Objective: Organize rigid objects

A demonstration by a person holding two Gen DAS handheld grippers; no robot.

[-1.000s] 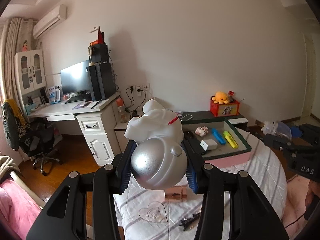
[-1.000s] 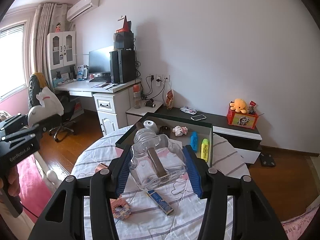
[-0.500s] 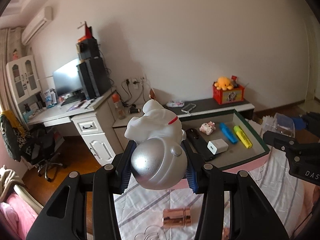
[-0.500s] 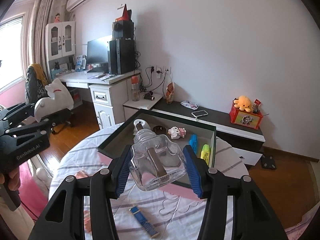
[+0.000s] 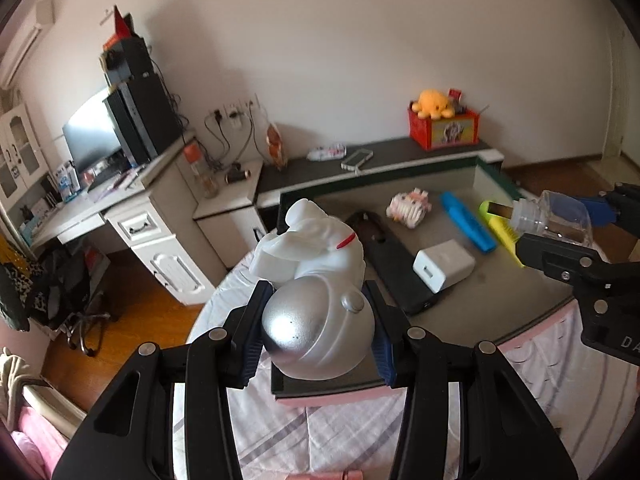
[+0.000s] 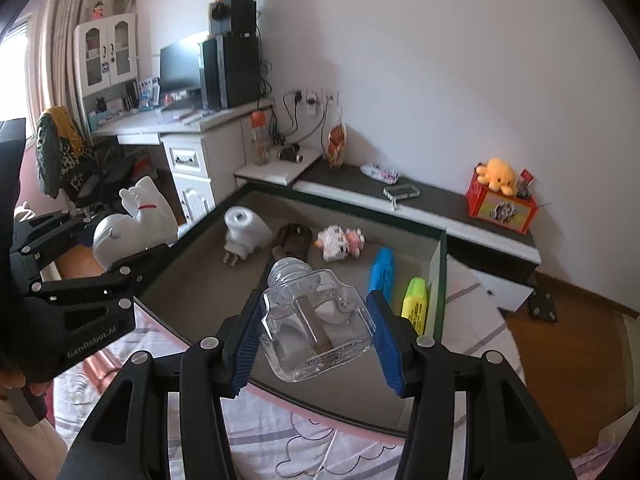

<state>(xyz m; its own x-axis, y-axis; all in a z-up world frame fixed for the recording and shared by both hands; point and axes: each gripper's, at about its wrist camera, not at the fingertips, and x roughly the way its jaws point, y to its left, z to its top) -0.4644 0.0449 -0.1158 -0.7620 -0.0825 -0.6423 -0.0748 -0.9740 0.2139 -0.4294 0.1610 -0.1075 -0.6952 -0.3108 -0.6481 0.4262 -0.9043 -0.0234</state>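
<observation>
1. The left tool (image 5: 318, 330) pinches a white and silver astronaut figurine (image 5: 316, 280) by its silver helmet, held above the near-left corner of the green-rimmed tray (image 5: 496, 168).
2. The right tool (image 6: 310, 336) clamps a clear glass bottle (image 6: 316, 320) between its blue pads, over the tray's near middle.
3. Inside the tray lie a white charger (image 5: 442, 264), a black remote (image 5: 394, 264), a pink block toy (image 5: 410, 206), a blue highlighter (image 5: 468, 222) and a yellow highlighter (image 6: 416, 300) against the right wall.
4. Bare grey floor shows along the tray's near edge and left part.
5. The tray sits on a striped-cloth surface (image 5: 344, 436).
</observation>
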